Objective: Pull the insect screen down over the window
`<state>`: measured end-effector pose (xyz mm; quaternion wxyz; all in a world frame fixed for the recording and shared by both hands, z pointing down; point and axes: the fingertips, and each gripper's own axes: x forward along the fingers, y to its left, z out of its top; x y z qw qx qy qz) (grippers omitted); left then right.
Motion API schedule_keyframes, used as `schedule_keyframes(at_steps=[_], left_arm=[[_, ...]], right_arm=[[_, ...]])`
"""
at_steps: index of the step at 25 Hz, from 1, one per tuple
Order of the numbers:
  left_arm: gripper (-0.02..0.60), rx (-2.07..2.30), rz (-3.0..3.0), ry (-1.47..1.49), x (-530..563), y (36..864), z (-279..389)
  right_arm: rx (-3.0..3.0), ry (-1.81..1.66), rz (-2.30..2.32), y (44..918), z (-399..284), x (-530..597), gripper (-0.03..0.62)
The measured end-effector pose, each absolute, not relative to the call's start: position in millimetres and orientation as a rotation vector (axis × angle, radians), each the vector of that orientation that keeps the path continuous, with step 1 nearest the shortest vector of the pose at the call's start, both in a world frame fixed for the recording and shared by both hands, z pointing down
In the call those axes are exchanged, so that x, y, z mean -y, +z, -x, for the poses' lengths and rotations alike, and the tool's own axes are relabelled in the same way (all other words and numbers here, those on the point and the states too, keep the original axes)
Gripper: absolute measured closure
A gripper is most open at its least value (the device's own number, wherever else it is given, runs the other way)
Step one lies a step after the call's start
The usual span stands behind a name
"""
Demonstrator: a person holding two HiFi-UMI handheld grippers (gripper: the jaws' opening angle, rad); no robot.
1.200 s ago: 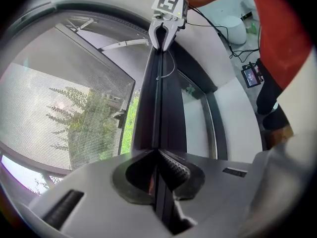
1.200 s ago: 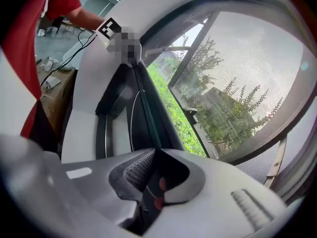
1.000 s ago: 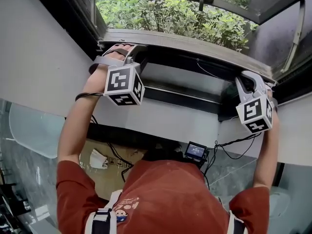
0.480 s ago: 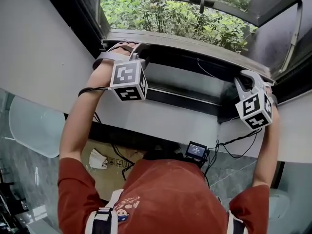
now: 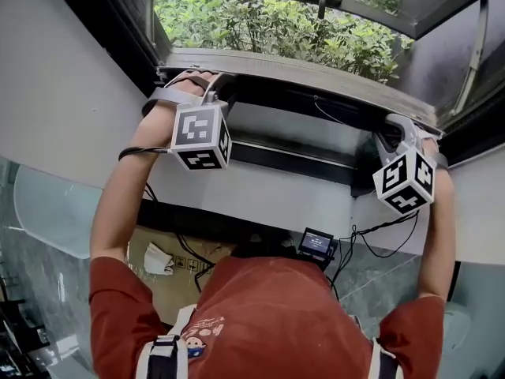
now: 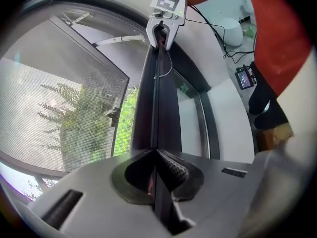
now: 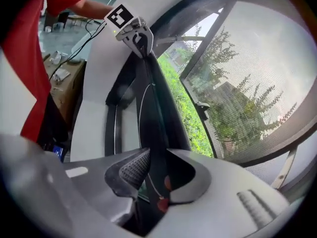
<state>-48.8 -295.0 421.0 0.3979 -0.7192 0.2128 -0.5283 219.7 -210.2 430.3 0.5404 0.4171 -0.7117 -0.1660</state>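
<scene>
The insect screen's dark pull bar (image 5: 316,81) runs along the bottom of the window opening. Its mesh (image 6: 64,108) covers the outside view. My left gripper (image 5: 211,85) is shut on the bar's left end, and the bar (image 6: 157,113) is pinched between its pads (image 6: 171,165). My right gripper (image 5: 393,131) is at the bar's right end. Its jaws have just been opening and now stand apart, with the bar (image 7: 151,113) between them and a gap beside the ribbed pad (image 7: 133,168). Each gripper shows at the far end of the other's view, the right gripper (image 6: 163,29) and the left gripper (image 7: 133,33).
Green shrubs (image 5: 268,22) lie beyond the window. Below the bar is a white sill wall (image 5: 260,192). A small screen device (image 5: 317,245) with cables hangs near the person's chest, above a cardboard box (image 5: 170,263). A thin cord (image 6: 166,66) loops off the bar.
The right gripper's jaws have spread away from the bar and its marker cube has rolled a little. The left gripper has stayed clamped in place.
</scene>
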Motion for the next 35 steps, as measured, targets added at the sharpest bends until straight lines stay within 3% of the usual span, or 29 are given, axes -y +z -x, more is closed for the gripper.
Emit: schedule_keyframes(at_steps=[5, 20, 22, 23, 35], left_arm=[[0.575, -0.52, 1.835, -1.36, 295.7, 421.1, 48.4], [0.566, -0.496, 1.919, -1.398, 292.0, 424.1, 49.8], [0.389, -0.448, 1.958, -1.456, 283.7, 428.8, 51.0], [0.371, -0.434, 1.964, -1.471, 281.5, 430.7, 51.6], [0.371, -0.535, 1.956, -1.33, 282.0, 419.8, 53.1]], right_arm=[[1.654, -0.426, -0.976, 430.1, -222.2, 215.3, 0.513], [1.676, -0.453, -0.969, 428.1, -220.6, 213.0, 0.471], [1.68, -0.454, -0.968, 428.1, -220.0, 212.6, 0.468], [1.68, -0.459, -0.969, 427.8, -219.9, 212.7, 0.467], [1.715, -0.54, -1.054, 422.3, -220.4, 213.6, 0.467]])
